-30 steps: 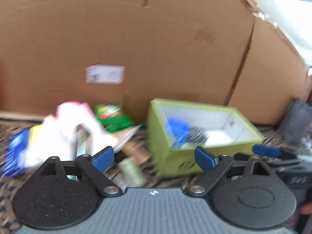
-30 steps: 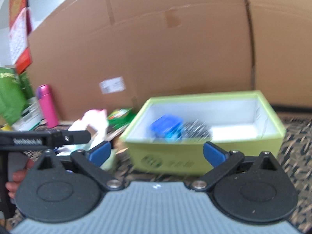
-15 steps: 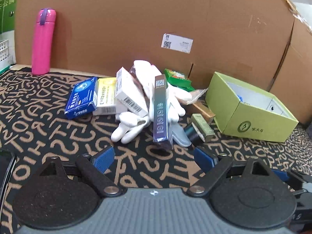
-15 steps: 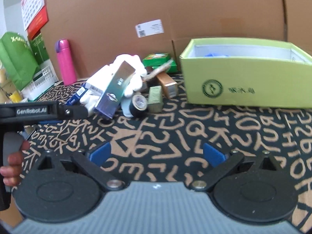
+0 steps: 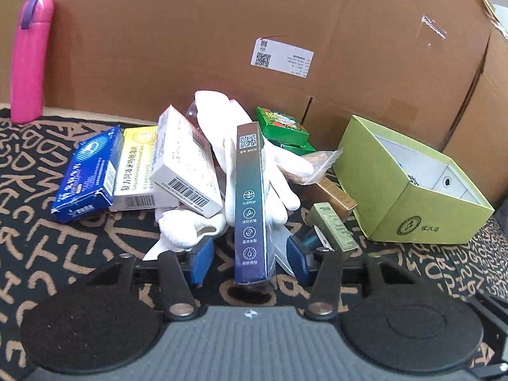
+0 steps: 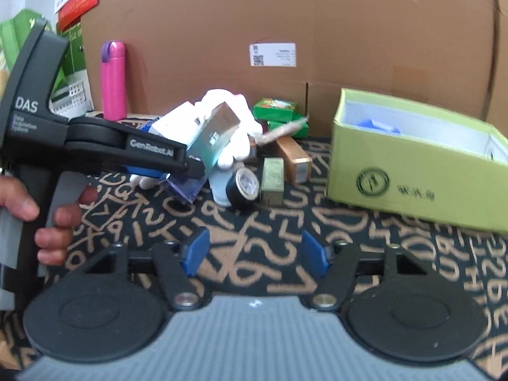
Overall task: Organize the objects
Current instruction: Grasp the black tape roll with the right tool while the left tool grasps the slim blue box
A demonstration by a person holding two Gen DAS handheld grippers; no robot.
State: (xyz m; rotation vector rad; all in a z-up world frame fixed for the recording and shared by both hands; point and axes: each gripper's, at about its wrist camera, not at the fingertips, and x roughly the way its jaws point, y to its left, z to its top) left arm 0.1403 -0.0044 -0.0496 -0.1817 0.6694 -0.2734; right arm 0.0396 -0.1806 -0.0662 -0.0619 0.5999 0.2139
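A pile of small boxes and white gloves [image 5: 276, 171] lies on the patterned mat. A long dark blue-teal box [image 5: 250, 209] leans upright at its front. My left gripper [image 5: 250, 262] straddles the lower end of that box. Its jaws are closing, with a gap still showing on each side of the box. In the right wrist view the left gripper [image 6: 197, 168] reaches the same box [image 6: 212, 139] from the left, held by a person's hand [image 6: 54, 231]. My right gripper [image 6: 254, 254] hovers over bare mat, jaws closing with nothing between them.
A lime green open box [image 5: 412, 203] stands to the right, with blue items inside. An olive box [image 5: 333, 228], a gold box [image 5: 333, 193], green packets [image 5: 282, 123] and a black tape roll [image 6: 244, 187] lie between it and the pile. A pink bottle [image 5: 28, 60] stands far left against the cardboard wall [image 5: 190, 31].
The left gripper has come forward and down onto the pile, so the dark box now stands between its fingers. Both grippers' jaws have narrowed. The right gripper has sunk toward the mat.
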